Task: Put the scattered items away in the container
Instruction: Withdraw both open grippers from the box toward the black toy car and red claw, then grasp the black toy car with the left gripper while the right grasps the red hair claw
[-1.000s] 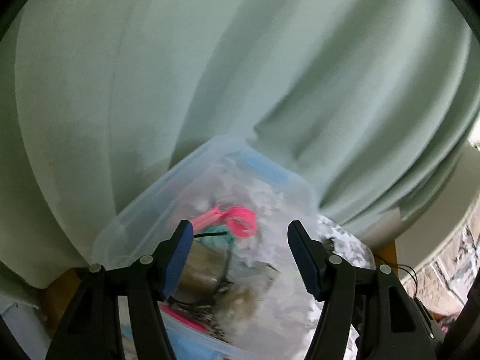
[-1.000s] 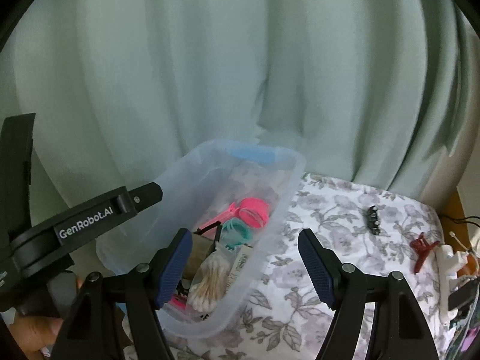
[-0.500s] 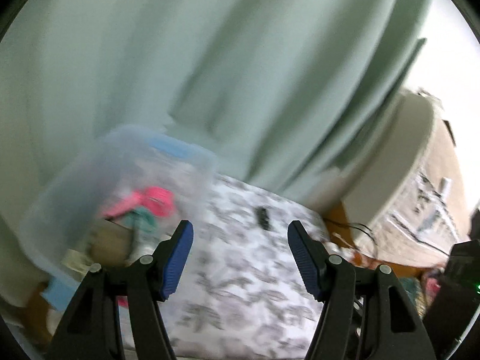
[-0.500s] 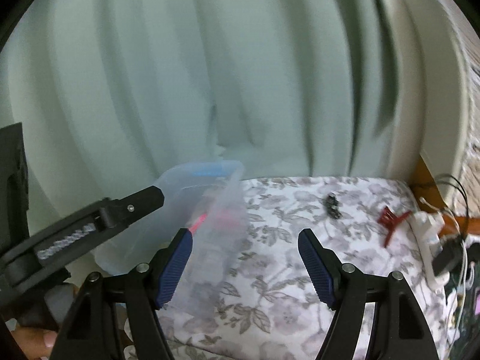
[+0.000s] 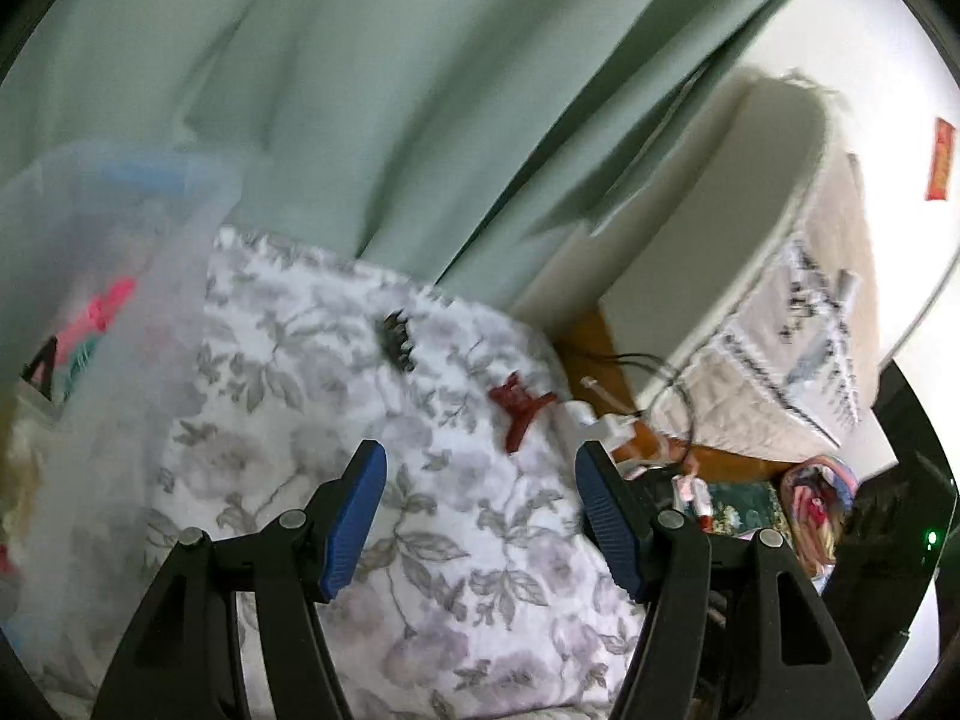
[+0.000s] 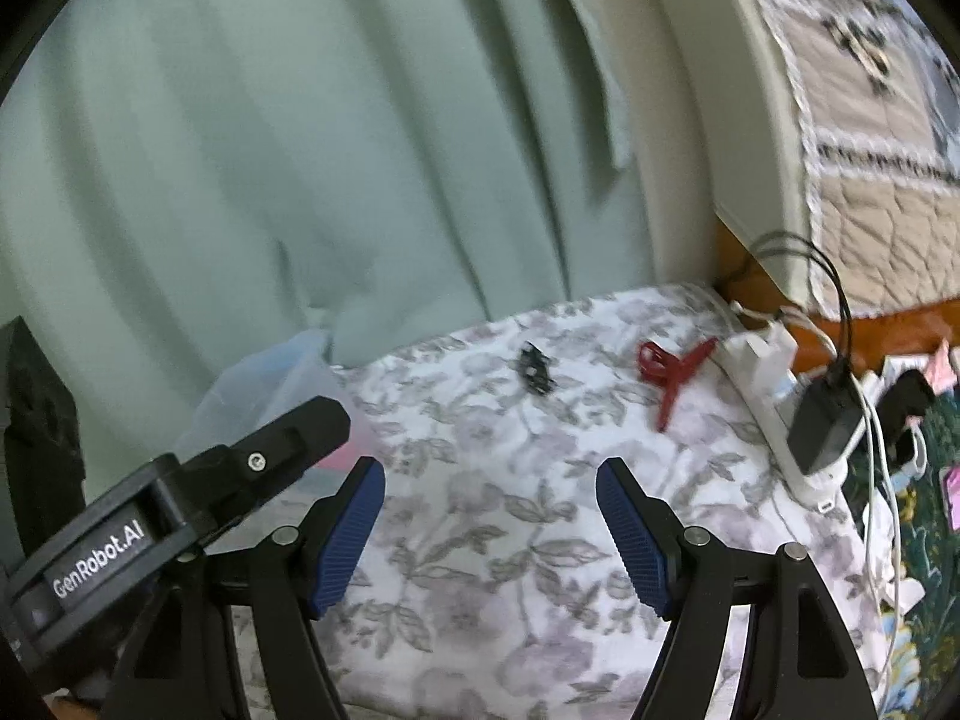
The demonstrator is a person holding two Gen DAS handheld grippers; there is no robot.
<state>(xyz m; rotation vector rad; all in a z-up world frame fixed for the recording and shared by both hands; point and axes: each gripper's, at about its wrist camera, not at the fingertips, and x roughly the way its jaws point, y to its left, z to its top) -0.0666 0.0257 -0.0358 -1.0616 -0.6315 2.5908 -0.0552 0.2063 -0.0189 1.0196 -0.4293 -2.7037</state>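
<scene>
A clear plastic container [image 5: 108,276] with pink and teal items inside stands at the left on a floral cloth [image 5: 336,420]; its corner also shows in the right wrist view [image 6: 282,372]. A small black hair clip [image 5: 398,341] [image 6: 536,367] and a red claw clip [image 5: 519,407] [image 6: 672,375] lie on the cloth to its right. My left gripper [image 5: 480,516] is open and empty above the cloth, short of both clips. My right gripper [image 6: 491,534] is open and empty too. The left gripper's body [image 6: 180,504] shows at its left.
A green curtain [image 6: 300,150] hangs behind. A white power strip with a black adapter [image 6: 822,426] and cables lies along the cloth's right edge. A bed with a quilt [image 5: 780,324] stands to the right. Small clutter lies beyond the strip.
Both grippers have swung right, away from the container, so the two clips have come into the middle of both views. Both stay open and empty.
</scene>
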